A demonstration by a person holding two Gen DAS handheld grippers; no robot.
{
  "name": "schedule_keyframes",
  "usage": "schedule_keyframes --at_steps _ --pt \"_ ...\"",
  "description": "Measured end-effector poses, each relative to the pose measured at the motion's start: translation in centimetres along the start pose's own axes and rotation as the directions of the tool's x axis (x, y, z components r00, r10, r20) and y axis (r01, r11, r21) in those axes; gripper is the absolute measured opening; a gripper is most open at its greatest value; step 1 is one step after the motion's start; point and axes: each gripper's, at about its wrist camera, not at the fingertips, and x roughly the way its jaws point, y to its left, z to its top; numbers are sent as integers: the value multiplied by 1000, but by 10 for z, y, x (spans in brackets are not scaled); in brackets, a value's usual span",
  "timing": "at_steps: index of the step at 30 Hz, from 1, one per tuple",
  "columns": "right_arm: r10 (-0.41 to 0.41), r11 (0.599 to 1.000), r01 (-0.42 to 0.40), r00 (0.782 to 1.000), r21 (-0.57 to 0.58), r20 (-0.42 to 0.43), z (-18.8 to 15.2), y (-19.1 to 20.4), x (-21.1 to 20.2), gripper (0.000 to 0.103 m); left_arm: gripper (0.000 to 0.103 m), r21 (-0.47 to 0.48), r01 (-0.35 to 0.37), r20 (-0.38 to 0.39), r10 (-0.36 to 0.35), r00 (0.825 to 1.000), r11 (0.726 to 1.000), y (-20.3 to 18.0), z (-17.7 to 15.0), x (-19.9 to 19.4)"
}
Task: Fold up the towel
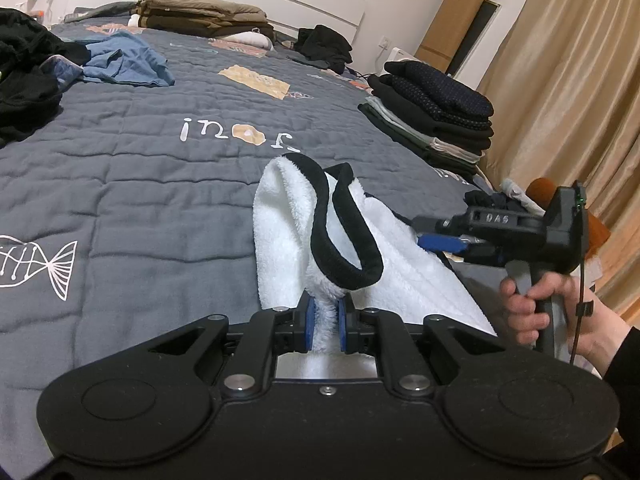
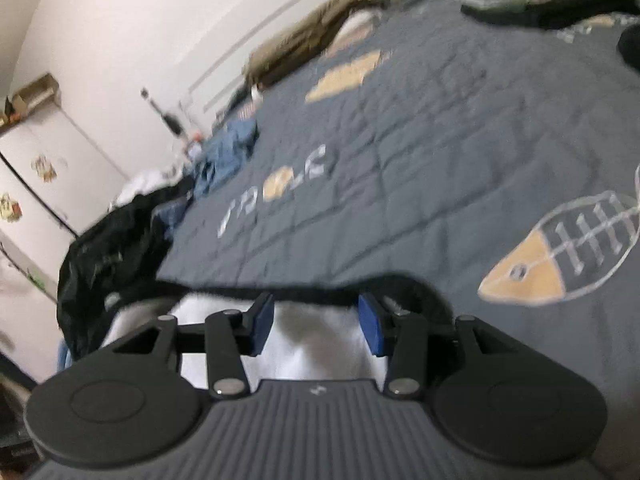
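A white fluffy towel (image 1: pixel 288 224) with a black border lies bunched on the grey quilt (image 1: pixel 140 168). My left gripper (image 1: pixel 327 318) is shut on a pinch of its white pile near the border loop. In the left wrist view my right gripper (image 1: pixel 430 240) reaches in from the right over the towel's right part, held by a hand (image 1: pixel 536 312). In the blurred right wrist view my right gripper (image 2: pixel 317 322) stands open above the towel (image 2: pixel 316 336), its blue pads (image 2: pixel 370 326) wide apart at the black border edge.
A stack of folded dark clothes (image 1: pixel 436 112) sits at the bed's right edge. Black garments (image 1: pixel 24 80) and a blue one (image 1: pixel 124 60) lie at the left. Folded khaki clothes (image 1: pixel 200 16) rest by the headboard. Beige curtains (image 1: pixel 568 92) hang at right.
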Motion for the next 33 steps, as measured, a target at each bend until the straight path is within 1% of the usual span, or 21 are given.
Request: schedule_keyframes --at_steps 3,5,7,8,9,10,11,14,21,24,26,28,31,32,33 --pt "-12 999 11 1000 -36 -23 0 2 7 46 12 0 0 0 0 1000 1000 0 0 0" --pt "-44 996 41 998 -77 -37 -3 7 15 46 12 -1 0 0 0 1000 1000 -1 0 0" --pt "-69 992 64 997 -113 -40 -7 12 20 45 12 -1 0 0 0 1000 1000 -1 0 0" --pt "-65 993 62 997 -101 -31 -5 12 16 44 12 0 0 0 0 1000 1000 -1 0 0" --pt "-61 994 59 998 -89 -21 -3 12 12 35 12 0 0 0 0 1000 1000 0 0 0" --pt "-58 995 57 998 -77 -12 -1 11 8 12 12 -1 0 0 0 1000 1000 0 0 0" --pt "-55 996 54 999 -65 -3 1 11 4 8 12 -1 1 0 -1 1000 1000 0 0 0" --pt "-45 999 46 999 -29 25 7 10 -8 7 12 -5 4 2 -4 1000 1000 0 1 -1" --pt "-30 999 25 996 48 89 21 7 -34 5 12 -7 35 36 -35 999 999 -6 3 -3" --pt "-77 997 77 994 2 78 14 3 -23 6 12 3 32 33 -32 999 999 -11 2 1" --pt "-107 994 108 994 -24 34 6 -2 -7 8 12 9 31 30 -32 999 999 -13 2 2" --pt "-140 990 140 990 -29 3 1 -7 -1 8 12 10 32 30 -32 999 999 -14 2 3" --pt "-121 993 121 992 -1 36 12 -4 -22 10 12 7 31 31 -31 999 1000 -13 2 3" --pt "-115 993 115 992 -2 50 16 -1 -31 10 12 4 30 30 -30 999 1000 -12 2 4" --pt "-105 994 107 992 -25 71 19 6 -41 10 12 3 29 30 -29 999 1000 -13 2 4"
